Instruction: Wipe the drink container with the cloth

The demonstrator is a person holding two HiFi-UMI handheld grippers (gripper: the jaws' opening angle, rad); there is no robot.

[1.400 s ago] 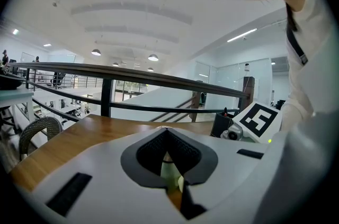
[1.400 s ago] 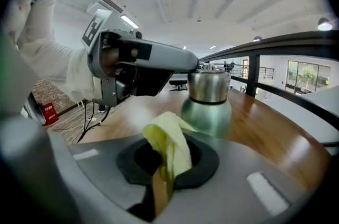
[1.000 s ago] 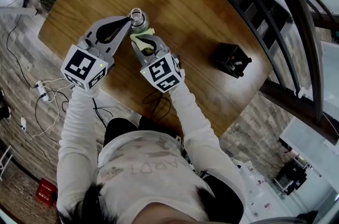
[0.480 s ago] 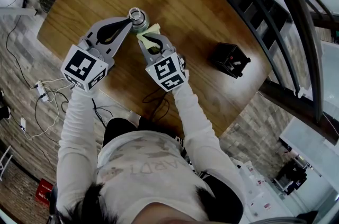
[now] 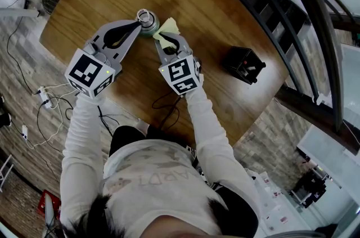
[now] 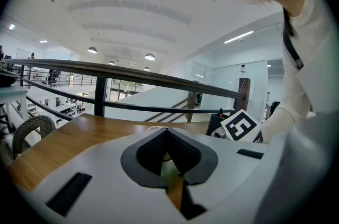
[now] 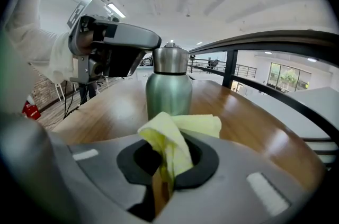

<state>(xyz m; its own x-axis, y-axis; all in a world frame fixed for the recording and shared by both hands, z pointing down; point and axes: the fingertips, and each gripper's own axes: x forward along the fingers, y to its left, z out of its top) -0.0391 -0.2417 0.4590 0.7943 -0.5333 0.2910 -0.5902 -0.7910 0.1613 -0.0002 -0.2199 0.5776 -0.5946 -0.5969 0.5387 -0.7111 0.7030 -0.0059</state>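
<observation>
A rounded wooden desk (image 5: pixel 214 12) fills the upper part of the head view, with a dark metal railing (image 5: pixel 264 0) curving past its far right edge. A person in white sleeves (image 5: pixel 81 135) reaches over the near edge with a tool in each hand. The left claw (image 5: pixel 136 22) lies at an angle with its tip against the top of the bottle. In its own view the jaws meet at the tip with nothing clamped between them, and a little green shows through the gap lower down. The right claw (image 5: pixel 163 40) sits just right of the left one, its jaws pinched on the cloth. A black box (image 5: pixel 246 64) stands well apart to the right, near the desk's edge. The green stainless-steel bottle (image 7: pixel 168 88) stands upright on the desk between the two claws, its silver cap beside the left claw's tip. The yellow cloth (image 7: pixel 175 138) bunches out of the right claw, just beside the bottle's lower body; whether it touches cannot be told.
</observation>
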